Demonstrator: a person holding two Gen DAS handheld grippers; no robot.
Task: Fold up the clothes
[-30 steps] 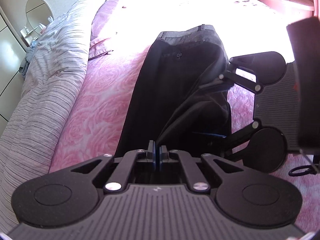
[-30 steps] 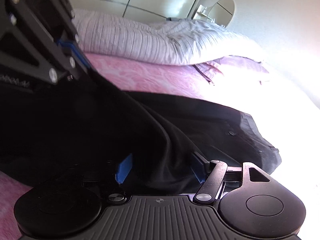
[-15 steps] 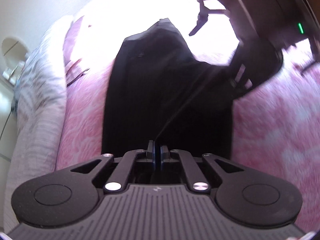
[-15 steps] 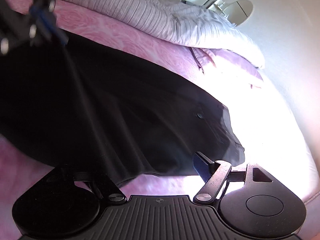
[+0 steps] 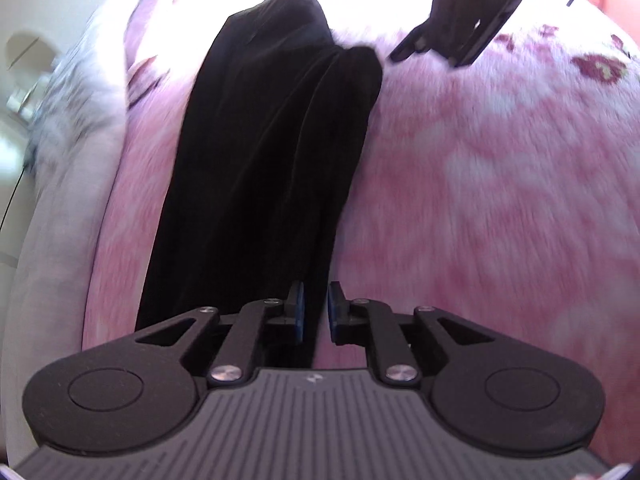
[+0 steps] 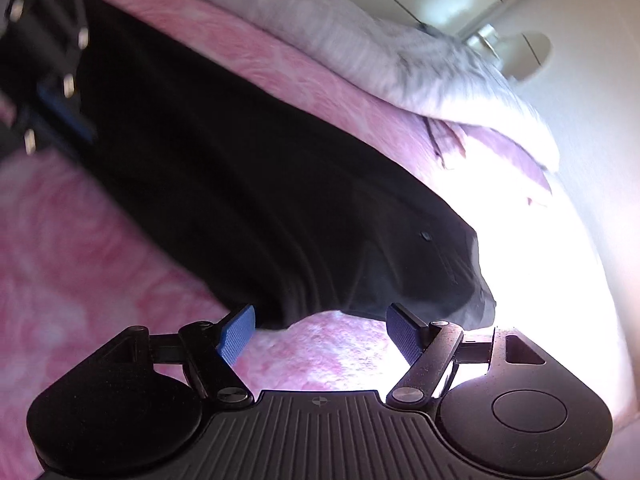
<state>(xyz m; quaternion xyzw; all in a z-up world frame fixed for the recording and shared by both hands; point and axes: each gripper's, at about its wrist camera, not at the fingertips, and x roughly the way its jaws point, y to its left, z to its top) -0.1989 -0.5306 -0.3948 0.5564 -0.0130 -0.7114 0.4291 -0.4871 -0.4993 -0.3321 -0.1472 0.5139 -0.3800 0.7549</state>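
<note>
Black trousers [image 5: 264, 168] are laid lengthwise on the pink bedspread [image 5: 480, 184], folded leg over leg; waistband end is seen at the far end in left wrist view, striped duvet [image 6: 360, 40] bunched beyond the trousers.

Left gripper [image 5: 316, 314]: pads slightly apart, hem-end cloth runs through the gap. Whether cloth is actually clamped can't be told; looks slack, prob. being let go.

Right gripper [image 6: 320, 330]: jaws spread wide, nothing held, parked just beside the waistband-side edge of the trousers, cloth not touched.

Step judged: lengthwise fold is laid down, grip is being dropped. Approx. halfway.

Next move (judgement): hem end to be re-pinched by both grippers w/ spacing across the trousers' width, then carried over toward the waistband. Wrinkles near the waistband edge should be flattened first, else fold is skewed.
</note>
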